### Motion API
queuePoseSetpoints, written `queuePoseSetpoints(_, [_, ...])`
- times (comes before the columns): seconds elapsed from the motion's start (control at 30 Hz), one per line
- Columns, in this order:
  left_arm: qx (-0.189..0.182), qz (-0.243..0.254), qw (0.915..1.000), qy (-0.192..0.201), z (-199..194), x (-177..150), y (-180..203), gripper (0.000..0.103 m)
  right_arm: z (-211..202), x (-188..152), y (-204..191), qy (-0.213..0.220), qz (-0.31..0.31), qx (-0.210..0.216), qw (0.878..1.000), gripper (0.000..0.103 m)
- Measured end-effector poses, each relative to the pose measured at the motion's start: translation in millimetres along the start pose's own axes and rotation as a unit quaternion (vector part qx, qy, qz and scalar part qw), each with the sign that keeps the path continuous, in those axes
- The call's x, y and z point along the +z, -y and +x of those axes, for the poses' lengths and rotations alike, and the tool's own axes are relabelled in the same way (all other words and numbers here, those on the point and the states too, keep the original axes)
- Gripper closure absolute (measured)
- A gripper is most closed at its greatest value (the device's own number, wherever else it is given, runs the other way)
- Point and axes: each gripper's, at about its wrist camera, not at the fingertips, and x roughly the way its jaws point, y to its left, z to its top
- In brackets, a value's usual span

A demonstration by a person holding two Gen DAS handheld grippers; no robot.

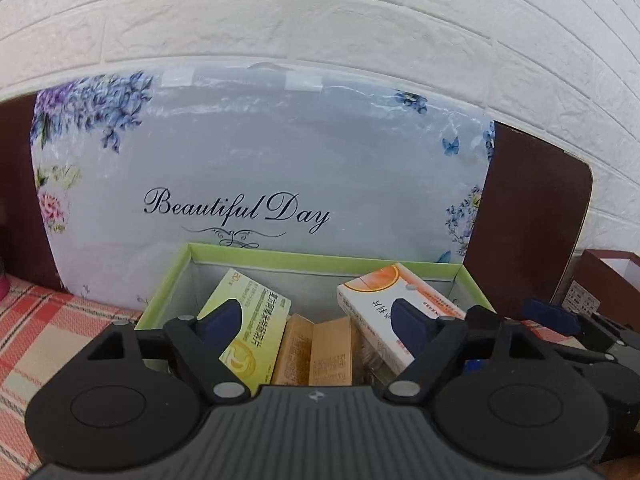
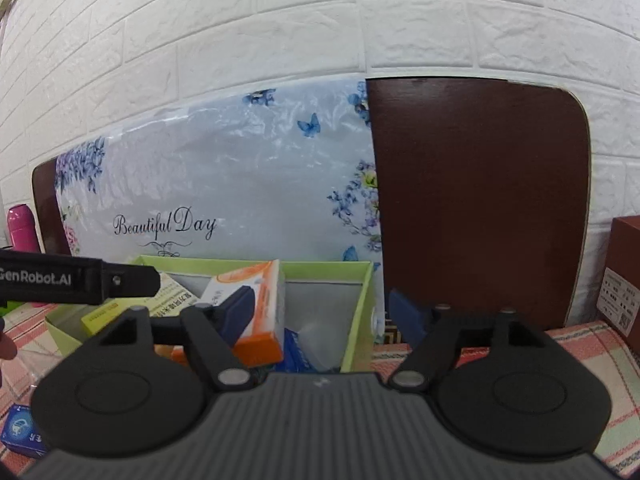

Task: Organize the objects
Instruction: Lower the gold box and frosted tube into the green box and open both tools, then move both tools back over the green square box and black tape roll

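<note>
A green-rimmed open box (image 1: 320, 258) holds a yellow-green medicine carton (image 1: 256, 320), a white-and-orange carton (image 1: 400, 296) and two tan cartons (image 1: 316, 352). My left gripper (image 1: 316, 316) hovers open over them, one blue finger in front of each outer carton, gripping nothing. In the right wrist view, my right gripper (image 2: 320, 306) is open too and straddles the green box's (image 2: 320, 268) right wall. Its left finger is before the white-and-orange carton (image 2: 264, 300). A blue packet (image 2: 300, 348) lies low inside. Another blue carton (image 2: 20, 432) lies on the cloth outside.
The floral "Beautiful Day" lid (image 1: 260, 168) leans on the white brick wall behind the box, beside a dark brown panel (image 2: 480, 200). A brown box (image 2: 624, 280) stands at the right, a pink bottle (image 2: 22, 228) at the far left. A checked cloth (image 2: 580, 344) covers the table.
</note>
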Motion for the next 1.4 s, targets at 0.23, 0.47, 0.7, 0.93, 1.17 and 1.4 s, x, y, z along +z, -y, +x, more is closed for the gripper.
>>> queuePoseSetpoints(0.23, [0.006, -0.021, 0.9996, -0.018, -1.6, -11.7, -7.9, 0.018, -20.7, -13.7, 4.4, 0.004, 0.022, -0.008, 1.0, 0.016])
queuePoseSetpoints(0.47, [0.011, -0.009, 0.9997, -0.021, -23.8, -8.7, 2.5, 0.018, -47.9, -5.9, -3.1, 0.014, 0.019, -0.002, 1.0, 0.004])
queuePoseSetpoints(0.7, [0.013, -0.009, 0.9994, -0.03, -56.4, -9.4, 12.8, 0.018, -89.0, -4.5, -9.8, 0.013, 0.016, -0.009, 1.0, 0.0])
queuePoseSetpoints(0.93, [0.006, -0.012, 0.9988, -0.047, -95.4, -23.9, 23.6, 0.017, -134.1, -19.3, -8.1, 0.004, 0.039, -0.016, 0.999, 0.0])
queuePoseSetpoints(1.17, [0.006, -0.018, 0.9974, -0.069, -124.0, -49.3, 33.1, 0.017, -170.3, -46.4, -4.3, -0.021, 0.068, -0.032, 0.997, 0.0])
queuePoseSetpoints(1.4, [0.011, -0.028, 0.995, -0.095, -139.7, -86.5, 30.2, 0.017, -192.1, -76.9, -2.3, -0.042, 0.076, -0.058, 0.994, 0.0])
